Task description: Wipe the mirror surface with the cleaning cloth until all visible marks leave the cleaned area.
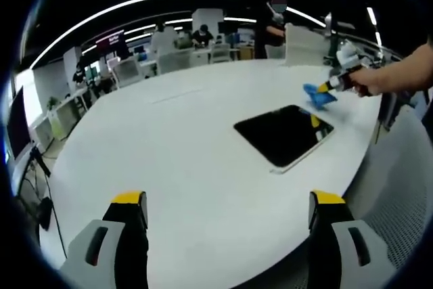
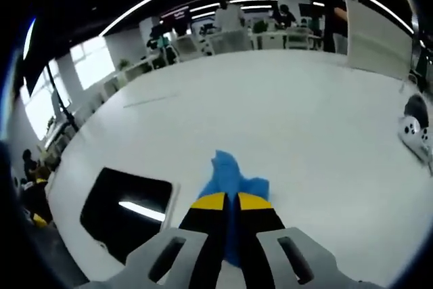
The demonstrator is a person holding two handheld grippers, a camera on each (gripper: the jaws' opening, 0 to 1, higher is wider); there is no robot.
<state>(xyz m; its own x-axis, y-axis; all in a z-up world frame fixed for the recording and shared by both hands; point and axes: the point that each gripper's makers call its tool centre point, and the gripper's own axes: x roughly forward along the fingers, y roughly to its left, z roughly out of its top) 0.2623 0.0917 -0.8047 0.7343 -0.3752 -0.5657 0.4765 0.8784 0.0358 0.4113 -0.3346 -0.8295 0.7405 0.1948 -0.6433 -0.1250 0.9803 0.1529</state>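
In the left gripper view my left tongs (image 1: 226, 211) rise from the bottom of the frame with their yellow-tipped jaws spread wide and nothing between them, hanging over bare white tabletop (image 1: 183, 147); I read that as a waiting posture, kept back so the mirror stays unobstructed. The mirror (image 1: 284, 135) lies flat right of centre, a dark rectangle with a pale rim, close to the tabletop's near edge, where it can be reached from the side. Just beyond its far corner, at the upper right of the frame, a hand (image 1: 369, 80) brings in my right tongs with the blue cleaning cloth (image 1: 319, 95) bunched at their tips, near the mirror but not yet on the glass. In the right gripper view the right tongs (image 2: 230, 201) are pressed together on the cleaning cloth (image 2: 229, 175), which spills forward from the jaws at the lower centre; a tight pinch like that should keep the fabric from slipping once I drag it. The mirror (image 2: 128, 213) sits at the lower left of this frame, just beside the cloth, reflecting a ceiling light strip. I judge the wiping has not begun.
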